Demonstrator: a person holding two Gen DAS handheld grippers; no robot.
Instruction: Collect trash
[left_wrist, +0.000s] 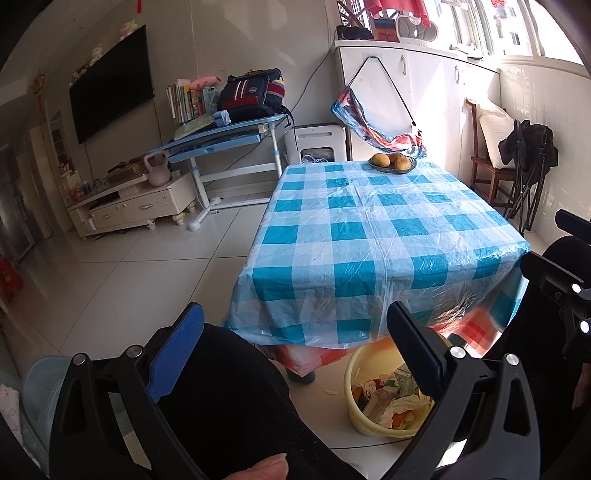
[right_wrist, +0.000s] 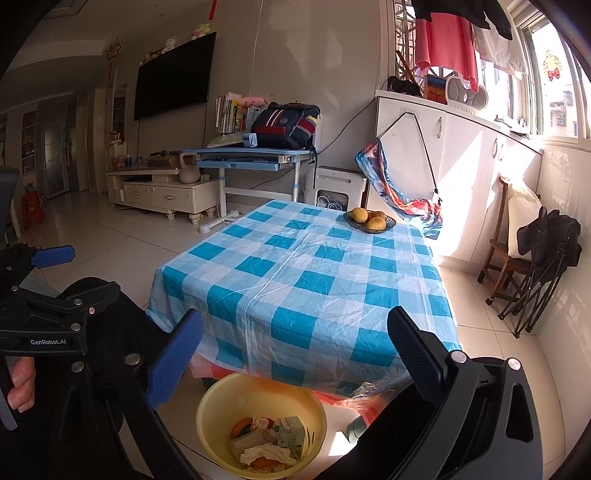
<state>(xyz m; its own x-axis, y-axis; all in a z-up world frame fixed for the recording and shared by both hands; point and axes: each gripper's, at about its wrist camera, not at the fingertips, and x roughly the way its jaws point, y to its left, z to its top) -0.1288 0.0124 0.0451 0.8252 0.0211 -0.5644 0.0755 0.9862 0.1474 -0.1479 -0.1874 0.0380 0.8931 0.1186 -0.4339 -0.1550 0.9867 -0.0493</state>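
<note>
Both grippers are held low in front of the table (right_wrist: 295, 280), pointing over it. Left gripper (left_wrist: 295, 354): fingers spread wide, nothing between them. Right gripper (right_wrist: 295, 358): same, fingers wide apart and empty.

The trash (right_wrist: 267, 443) sits in a yellow basin (right_wrist: 207, 406) on the floor tiles, just at the near edge of the table, partly under the overhang of the checked plastic cloth (right_wrist: 314, 295). In the left wrist view the basin (left_wrist: 351, 373) shows below and between the fingers, toward the right one. Contents: crumpled white tissue or paper, a small greenish carton, some wrappers, orange bits that may be peel. The exact items are hard to tell apart.

The tabletop carries only a dish of fruit (right_wrist: 369, 219) at the far end; no loose trash is visible on it. Judgement: collection looks near done or done.

Handling judgement:
- Tissue and wrappers: light, soft, will crush; pinch a bunched fold.
- Carton: light, stiff-ish; grip across its flat faces.
- Peel: possibly damp, slippery.
- Basin: thin plastic, light, smooth; the only hold is the rim, one finger inside and one outside. A one-sided grip would likely tip it, so take opposite sides with both grippers.
</note>
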